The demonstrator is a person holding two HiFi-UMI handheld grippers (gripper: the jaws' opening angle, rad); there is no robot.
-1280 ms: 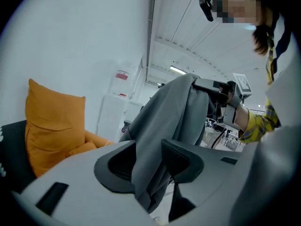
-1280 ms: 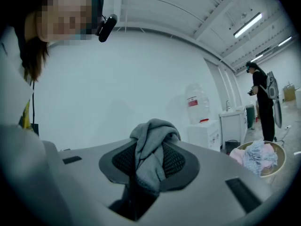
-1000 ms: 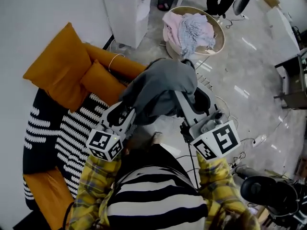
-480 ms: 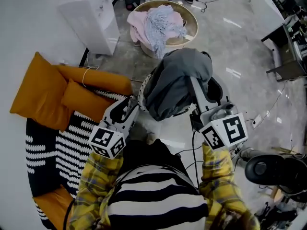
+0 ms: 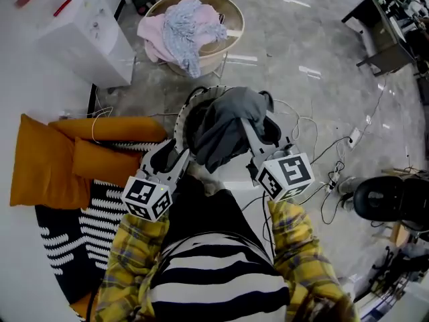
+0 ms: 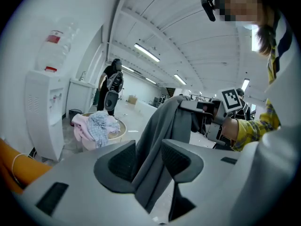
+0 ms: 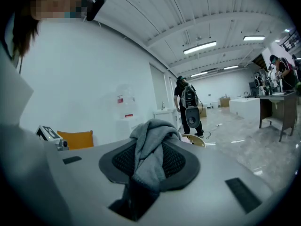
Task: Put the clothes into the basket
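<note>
**Grey garment held up, short of the basket**

On the pale floor (image 5: 295, 72) ahead of you sits the round basket (image 5: 231, 19), with pink and light-blue clothes (image 5: 177, 29) heaped inside. Well short of it, the grey garment (image 5: 224, 129) hangs in the air. Its long axis runs across from one claw to the other, and its folds droop below. Your left claw (image 6: 148, 160) is clamped on one edge of the cloth. Your right claw (image 7: 148, 160) is pinched on a bunched end.
</note>
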